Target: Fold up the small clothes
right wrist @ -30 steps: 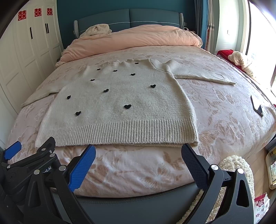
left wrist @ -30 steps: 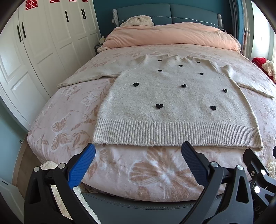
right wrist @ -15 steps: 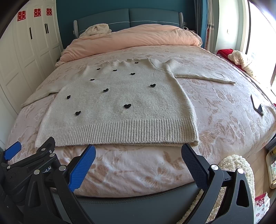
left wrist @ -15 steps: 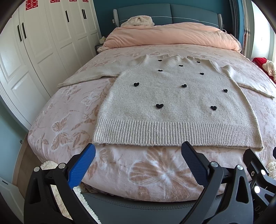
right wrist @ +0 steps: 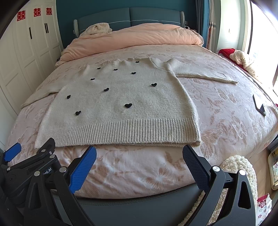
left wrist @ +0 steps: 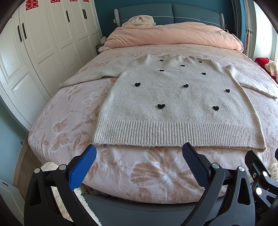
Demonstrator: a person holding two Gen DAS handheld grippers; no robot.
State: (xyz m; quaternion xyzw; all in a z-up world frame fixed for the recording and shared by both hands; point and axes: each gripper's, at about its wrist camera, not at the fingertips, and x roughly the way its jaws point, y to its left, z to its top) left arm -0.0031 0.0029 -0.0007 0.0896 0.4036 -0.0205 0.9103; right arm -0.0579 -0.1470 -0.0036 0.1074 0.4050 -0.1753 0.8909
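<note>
- We see a cream sweater point(left wrist: 175, 97) dotted with black hearts point(left wrist: 161, 106).
- Our bedspread point(right wrist: 225, 107) is pale pink with butterflies and flowers.
- Peach duvet point(left wrist: 173, 34), teal headboard point(right wrist: 130, 17), white wardrobe point(left wrist: 43, 43) with red characters.
- Blue finger pads point(left wrist: 83, 166).

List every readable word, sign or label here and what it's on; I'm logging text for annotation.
"囍", in red, three times on the white wardrobe doors.
"...ot.AI", partly cut off, on the left gripper body.
Paper bag at lower right: flower print only, no readable text.
</note>
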